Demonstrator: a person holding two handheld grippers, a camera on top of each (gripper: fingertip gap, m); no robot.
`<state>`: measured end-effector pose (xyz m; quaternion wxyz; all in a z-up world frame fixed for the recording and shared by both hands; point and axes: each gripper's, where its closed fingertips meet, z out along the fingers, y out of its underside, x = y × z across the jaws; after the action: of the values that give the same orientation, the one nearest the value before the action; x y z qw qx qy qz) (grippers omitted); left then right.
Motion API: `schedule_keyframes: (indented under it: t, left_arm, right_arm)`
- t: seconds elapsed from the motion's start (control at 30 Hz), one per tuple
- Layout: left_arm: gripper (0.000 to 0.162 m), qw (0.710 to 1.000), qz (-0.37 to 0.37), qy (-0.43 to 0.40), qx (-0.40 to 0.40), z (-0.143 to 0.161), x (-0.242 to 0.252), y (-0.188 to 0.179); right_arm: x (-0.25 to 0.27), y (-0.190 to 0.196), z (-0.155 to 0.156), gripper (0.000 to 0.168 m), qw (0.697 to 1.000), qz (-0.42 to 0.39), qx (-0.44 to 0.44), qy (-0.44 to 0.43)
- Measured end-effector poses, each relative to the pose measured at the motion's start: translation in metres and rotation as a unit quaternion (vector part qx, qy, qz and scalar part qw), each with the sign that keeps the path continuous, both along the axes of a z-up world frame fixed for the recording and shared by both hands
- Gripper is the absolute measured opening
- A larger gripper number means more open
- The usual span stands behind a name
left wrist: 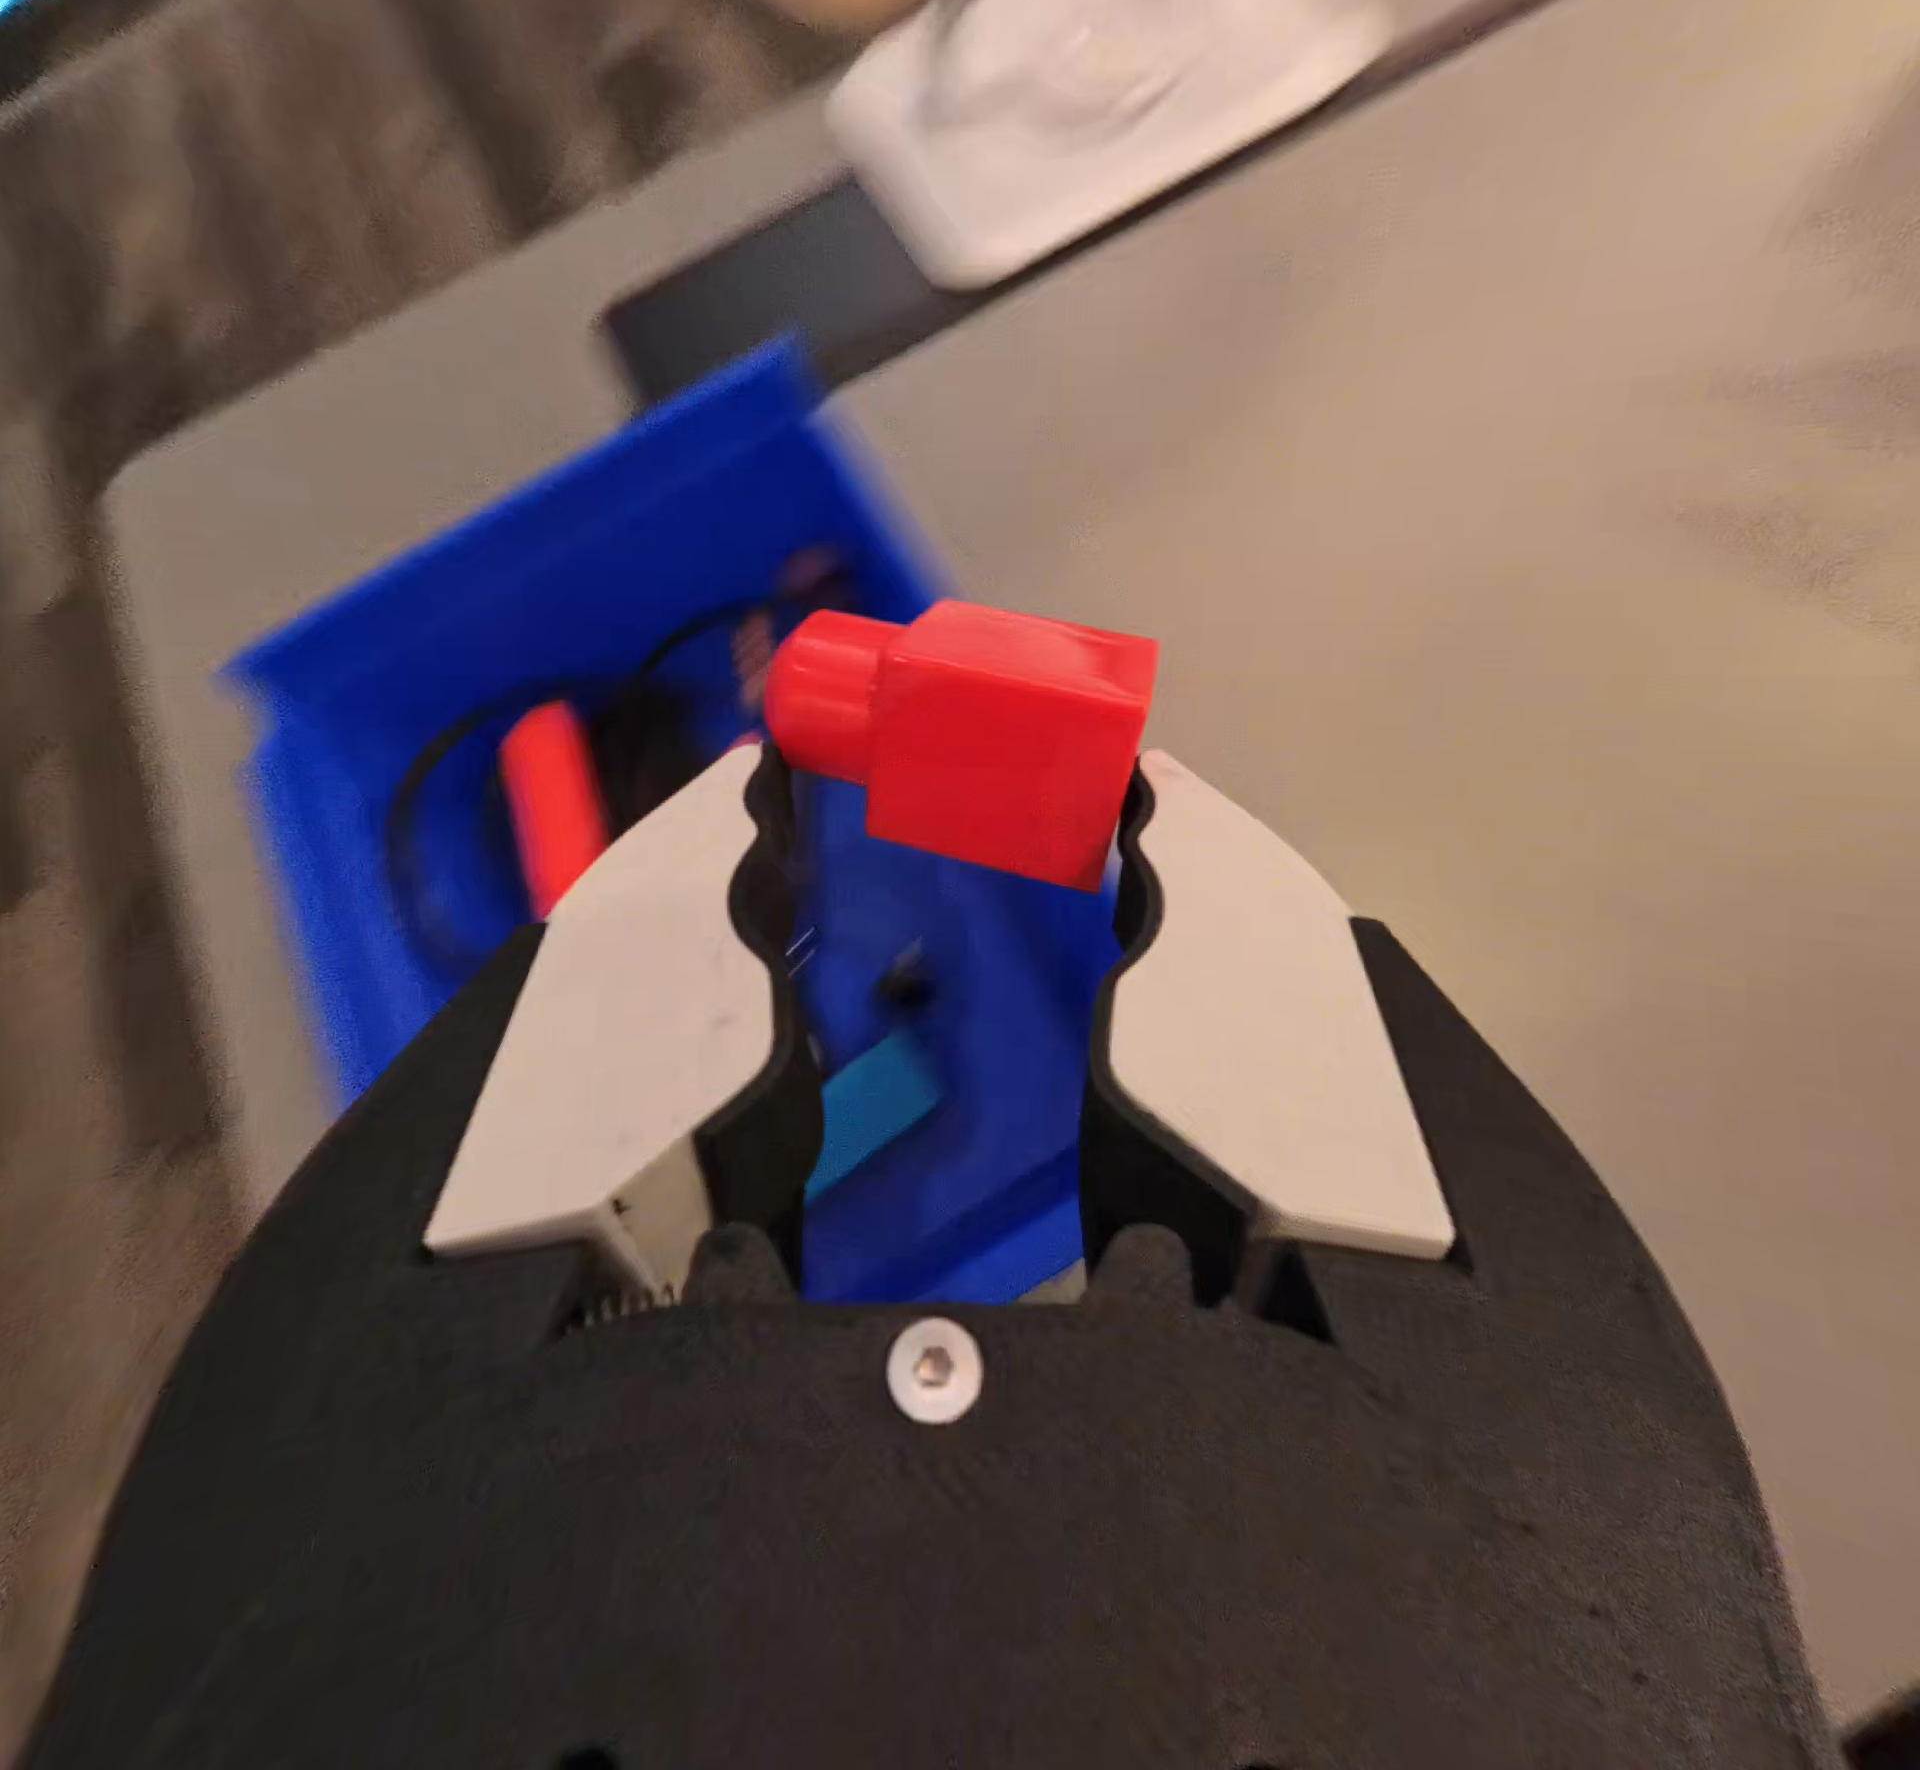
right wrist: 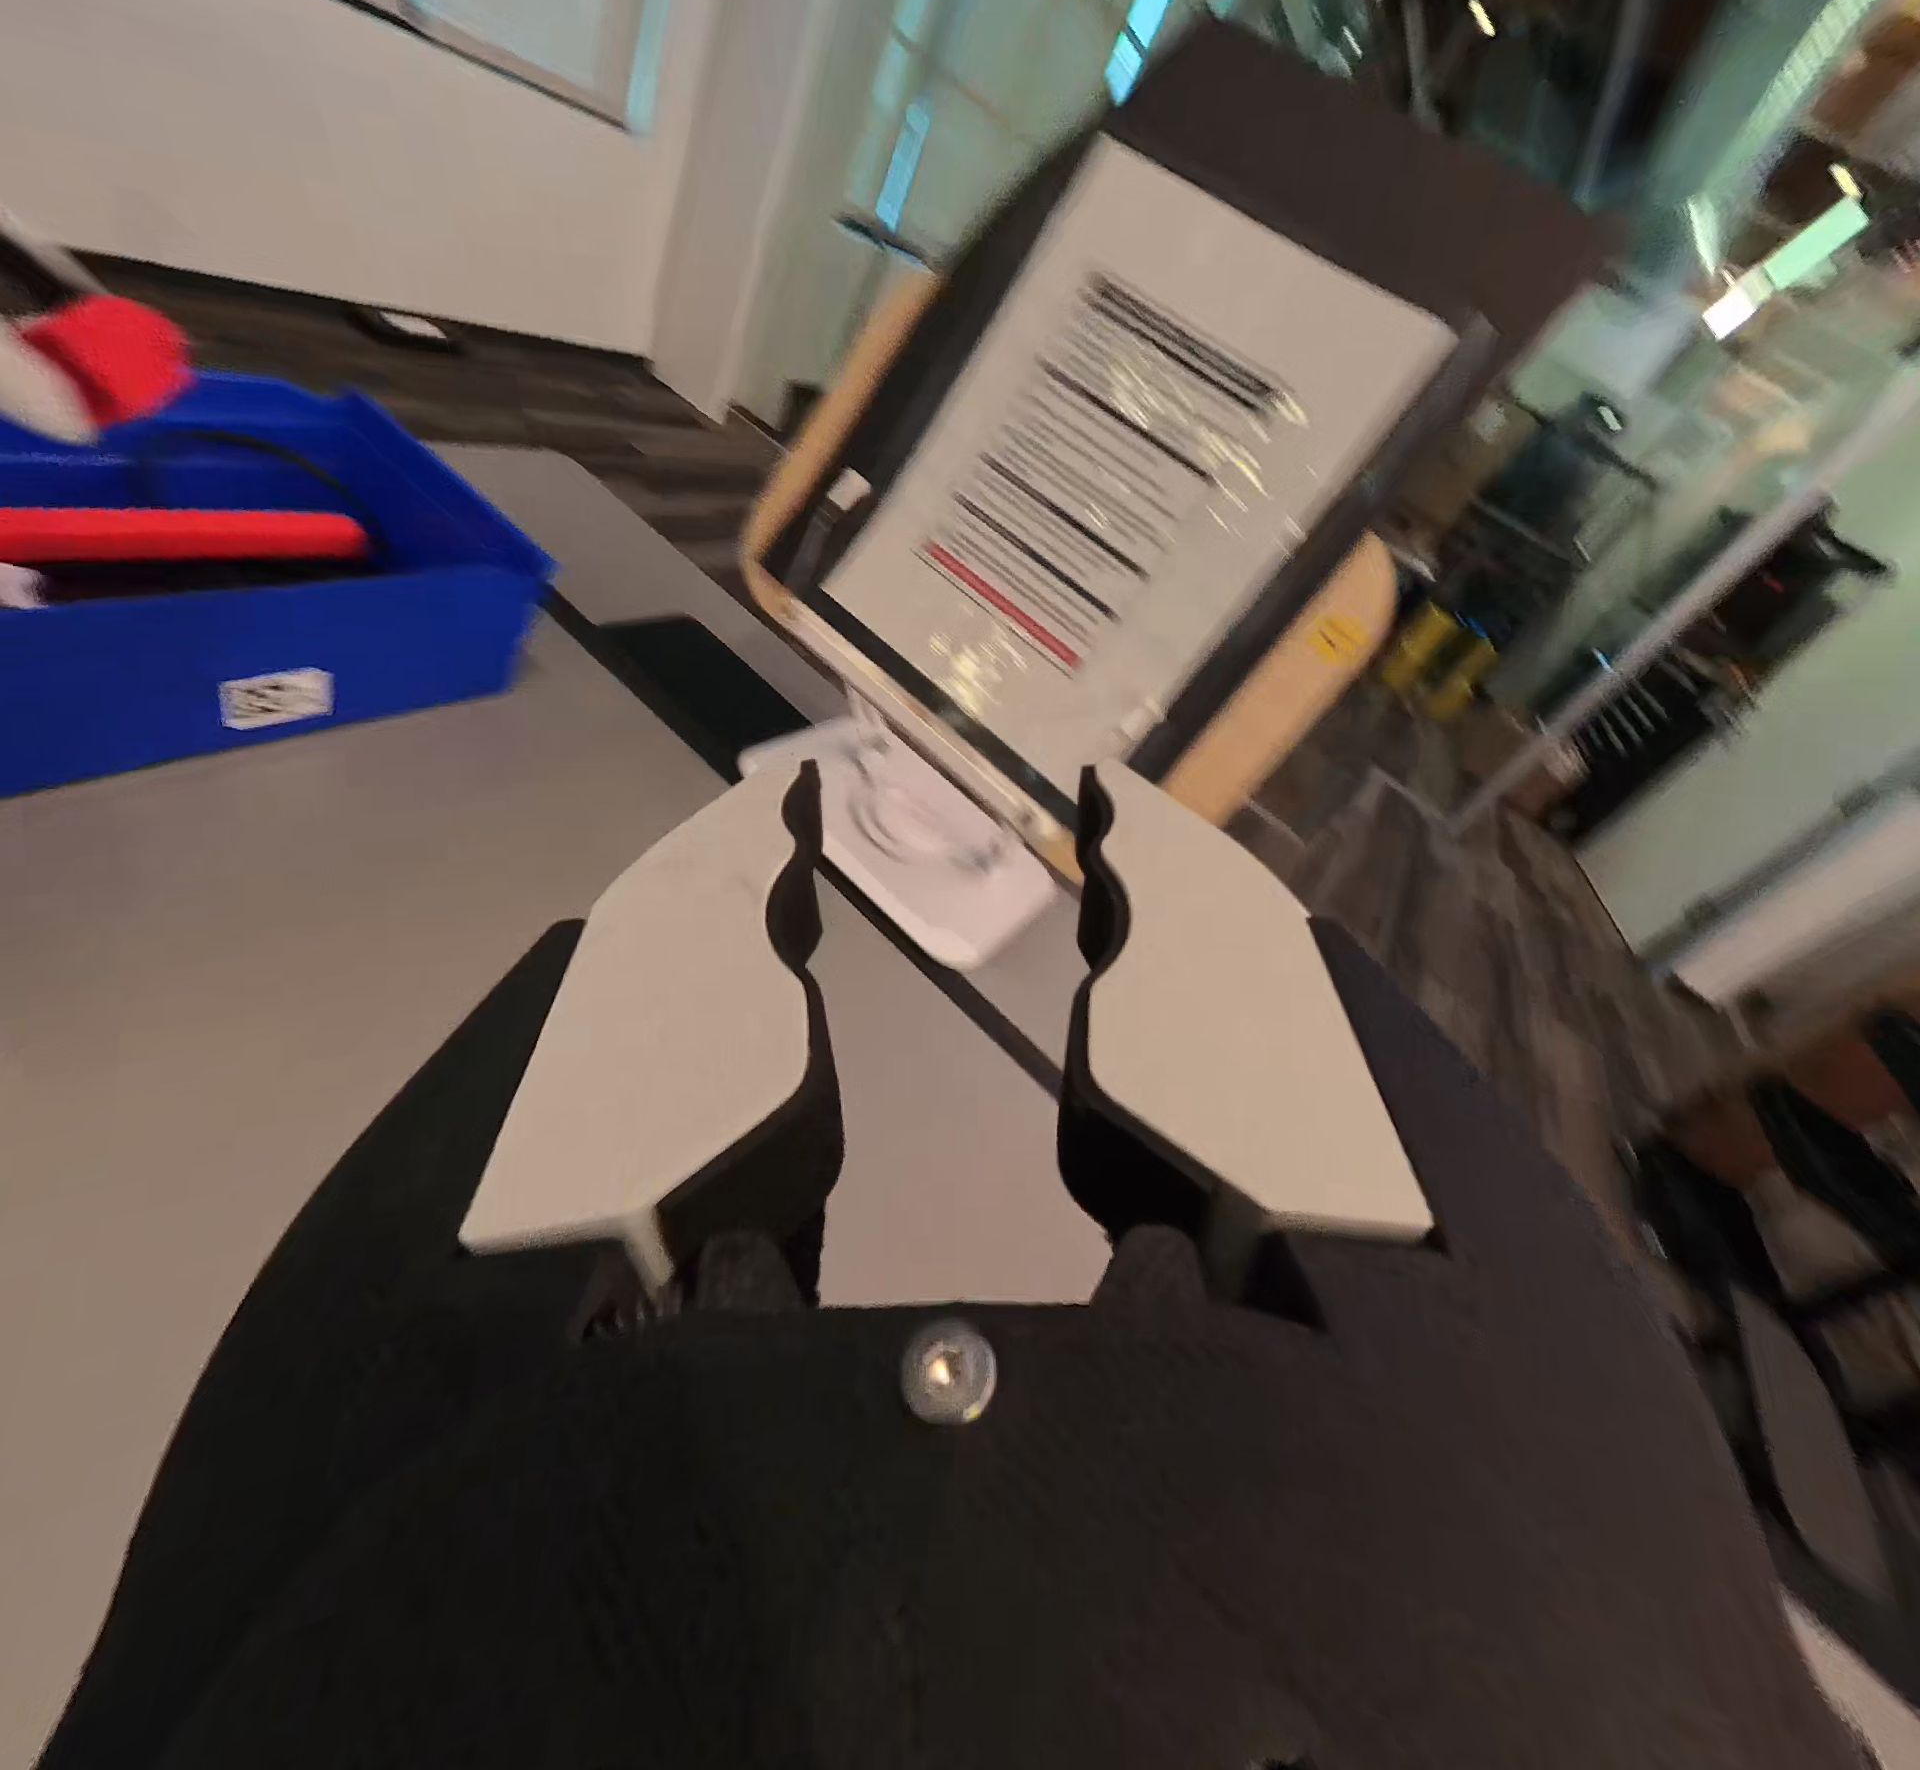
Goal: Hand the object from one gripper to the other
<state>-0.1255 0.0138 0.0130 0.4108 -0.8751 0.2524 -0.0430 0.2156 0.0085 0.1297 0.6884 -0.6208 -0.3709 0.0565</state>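
We see the left hand-held gripper (left wrist: 951, 764) grasping the red object (left wrist: 987, 744) at its fingertips; a boxy block with a short round stub pointing left; it sits tilted, pinched mostly against the right fingertip, held in the air above the blue bin (left wrist: 582, 577). Bin sits on the grey desk (left wrist: 1455, 681); inside we make out a red cylinder (left wrist: 545, 795), a black cable loop and a light-blue piece; detail blurred.

Right hand-held gripper (right wrist: 940, 785) is released, fingers apart, nothing between them; it hangs over the desk (right wrist: 312, 889), well apart from the bin (right wrist: 260, 660), which lies to its left. At the far left edge of the right wrist view, the red object (right wrist: 99, 364) shows blurred above the bin. Ahead of the right gripper stands a framed sheet (right wrist: 1132, 484) on a white base (right wrist: 935, 868) at the desk edge.
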Motion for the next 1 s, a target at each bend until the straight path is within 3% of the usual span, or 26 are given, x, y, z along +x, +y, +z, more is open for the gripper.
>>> schedule_keyframes:
  t: [0.13, 0.23, 0.33, 0.6, 0.63, 0.7, 0.83, 0.93, 1.0]
  left_arm:
    - [0.06, 0.955, -0.248, -0.159, 0.015, 0.049, 0.106, -0.052]
    - [0.06, 0.918, -0.353, -0.171, -0.058, 0.041, 0.146, -0.087]
    - [0.06, 0.909, -0.377, -0.14, -0.107, 0.022, 0.16, -0.096]
    - [0.06, 0.889, -0.428, -0.041, -0.157, -0.019, 0.17, -0.116]
    - [0.06, 0.887, -0.434, -0.03, -0.156, -0.022, 0.171, -0.118]
    - [0.061, 0.884, -0.447, -0.01, -0.14, -0.025, 0.172, -0.119]
    - [0.092, 0.907, -0.42, 0.012, -0.013, 0.0, 0.168, -0.098]
    - [0.103, 0.919, -0.363, 0.003, 0.154, 0.046, 0.16, -0.079]
    - [0.101, 0.912, -0.319, -0.014, 0.259, 0.078, 0.156, -0.075]
  right_arm:
    - [-0.084, -0.055, -0.016, 0.063, 0.972, 0.2, 0.099, -0.077]
    - [-0.12, -0.073, -0.048, 0.063, 0.933, 0.218, 0.198, -0.207]
    - [-0.15, -0.092, -0.071, 0.063, 0.904, 0.251, 0.224, -0.265]
    - [-0.185, -0.11, -0.108, 0.062, 0.869, 0.279, 0.228, -0.338]
    - [-0.186, -0.111, -0.112, 0.06, 0.866, 0.283, 0.226, -0.346]
    - [-0.186, -0.113, -0.121, 0.04, 0.857, 0.293, 0.215, -0.367]
    - [-0.181, -0.104, -0.099, 0.039, 0.893, 0.282, 0.188, -0.296]
    - [-0.167, -0.09, -0.055, 0.039, 0.944, 0.285, 0.119, -0.113]
    - [-0.152, -0.075, -0.027, 0.039, 0.953, 0.297, 0.027, 0.047]
